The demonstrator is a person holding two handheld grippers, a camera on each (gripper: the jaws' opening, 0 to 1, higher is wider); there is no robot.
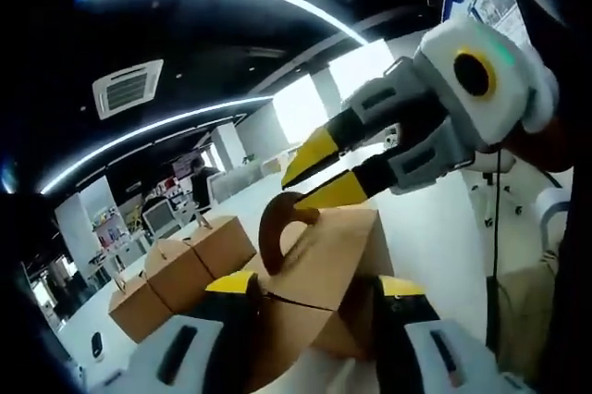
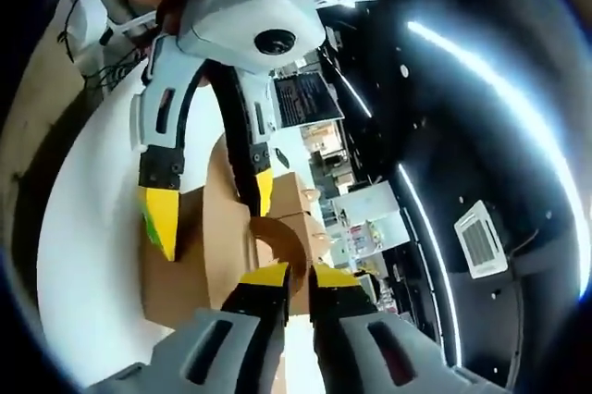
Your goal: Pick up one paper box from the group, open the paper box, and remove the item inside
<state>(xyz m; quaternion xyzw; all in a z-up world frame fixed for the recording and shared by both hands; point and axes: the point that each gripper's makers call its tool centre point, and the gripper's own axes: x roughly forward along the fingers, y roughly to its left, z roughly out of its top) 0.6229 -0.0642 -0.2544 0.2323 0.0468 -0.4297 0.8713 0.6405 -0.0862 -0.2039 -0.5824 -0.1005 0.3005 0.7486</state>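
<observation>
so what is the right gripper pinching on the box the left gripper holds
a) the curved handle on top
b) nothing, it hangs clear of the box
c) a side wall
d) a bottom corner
a: in the left gripper view the right gripper has its yellow tips closed on the curved handle rising from the paper box, which the left gripper clamps from both sides.

Right hand-held gripper (image 2: 298, 276) pinches the brown paper box's (image 2: 217, 237) curved handle while left hand-held gripper (image 2: 208, 209) straddles it
</observation>
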